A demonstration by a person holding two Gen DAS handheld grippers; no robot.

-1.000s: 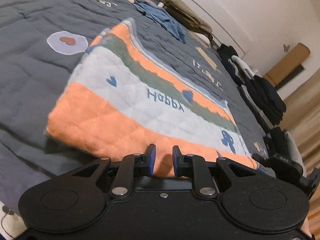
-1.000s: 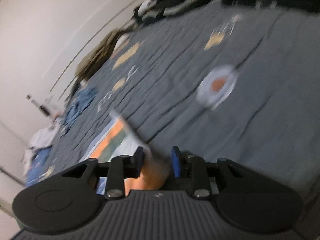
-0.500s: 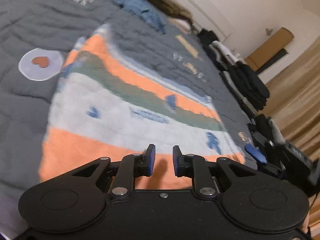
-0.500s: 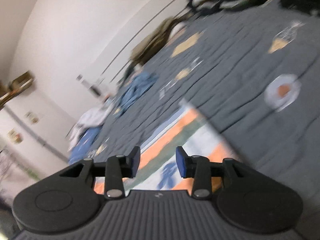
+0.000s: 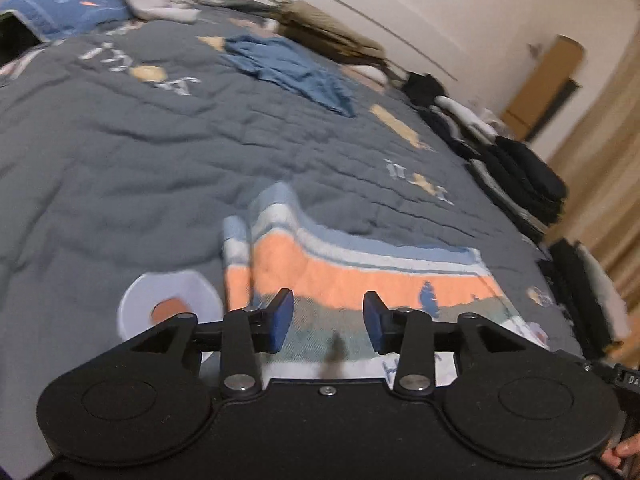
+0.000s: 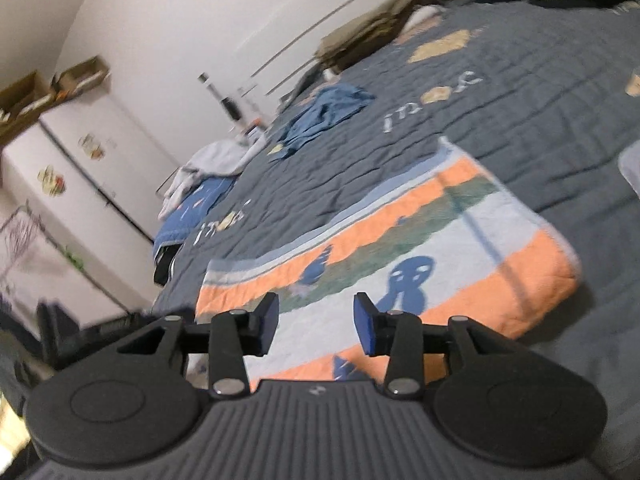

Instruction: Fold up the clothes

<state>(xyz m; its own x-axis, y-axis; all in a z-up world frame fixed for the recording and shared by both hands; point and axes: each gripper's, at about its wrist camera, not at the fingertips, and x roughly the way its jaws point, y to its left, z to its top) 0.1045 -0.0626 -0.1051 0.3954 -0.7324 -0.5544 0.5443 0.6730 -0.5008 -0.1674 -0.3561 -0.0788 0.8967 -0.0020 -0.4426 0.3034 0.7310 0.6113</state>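
Note:
A folded striped cloth (image 5: 360,276), orange, white, green and pale blue with blue figures, lies flat on the grey quilted bedspread (image 5: 120,152). In the right wrist view the same folded cloth (image 6: 400,248) shows its whole shape. My left gripper (image 5: 327,324) hovers above the cloth's near edge; its jaws are opening and nothing is between them. My right gripper (image 6: 316,322) hangs over the cloth's other near edge, jaws also opening, with nothing held.
A crumpled blue garment (image 5: 292,68) lies farther up the bed, with an olive garment (image 5: 328,32) by the wall. Dark folded clothes (image 5: 520,168) are stacked along the right edge. White and blue laundry (image 6: 208,176) sits at the bed's far end. A white cabinet (image 6: 80,160) stands beyond.
Both grippers have drawn back and up from the folded cloth and turned. Their jaws have widened, and the cloth's edge is no longer between the fingers.

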